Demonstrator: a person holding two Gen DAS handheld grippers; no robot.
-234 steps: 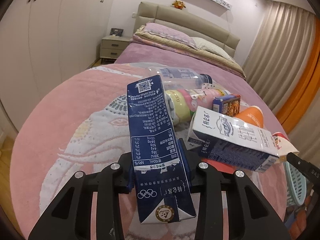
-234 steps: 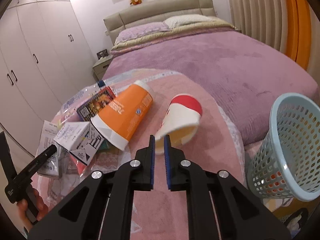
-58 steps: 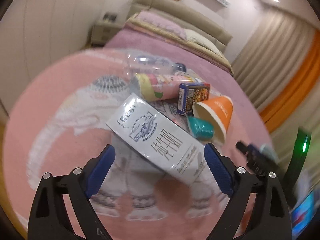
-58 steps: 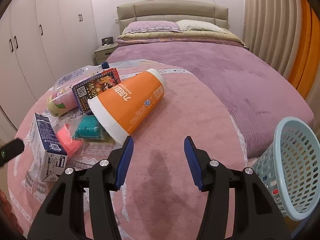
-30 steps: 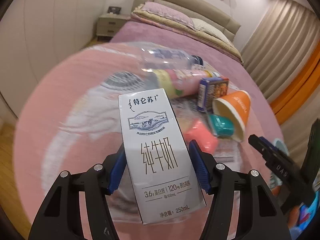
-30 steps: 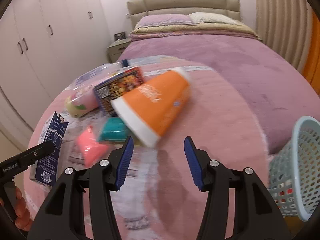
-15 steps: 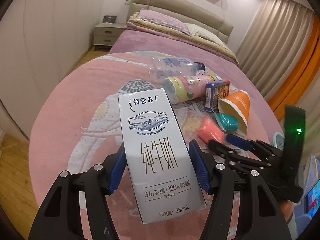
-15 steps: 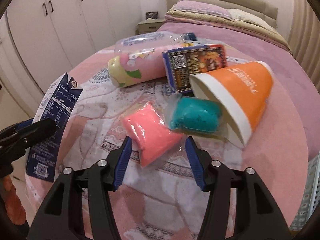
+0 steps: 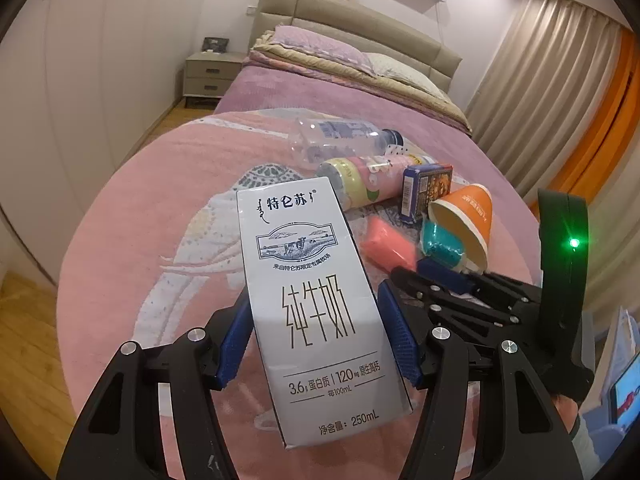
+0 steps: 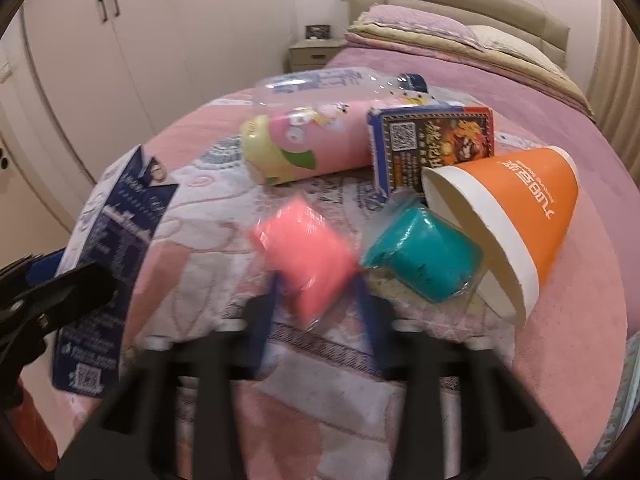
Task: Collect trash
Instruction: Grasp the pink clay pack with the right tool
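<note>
Milk carton (image 9: 316,304) center frame is white with a navy cow drawing. Right of it: pink packet (image 10: 306,248), teal packet (image 10: 424,258), orange cup (image 10: 516,216) with white rim. Pink elephant-print rug (image 9: 132,216).

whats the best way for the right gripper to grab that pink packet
Grip the pink packet across its short width, at the near end, coming in low from the front. It lies flat on the rug with its long axis running away from the right gripper, whose open fingers already flank it. The teal packet crowds its right side, so avoid approaching from there.
</note>
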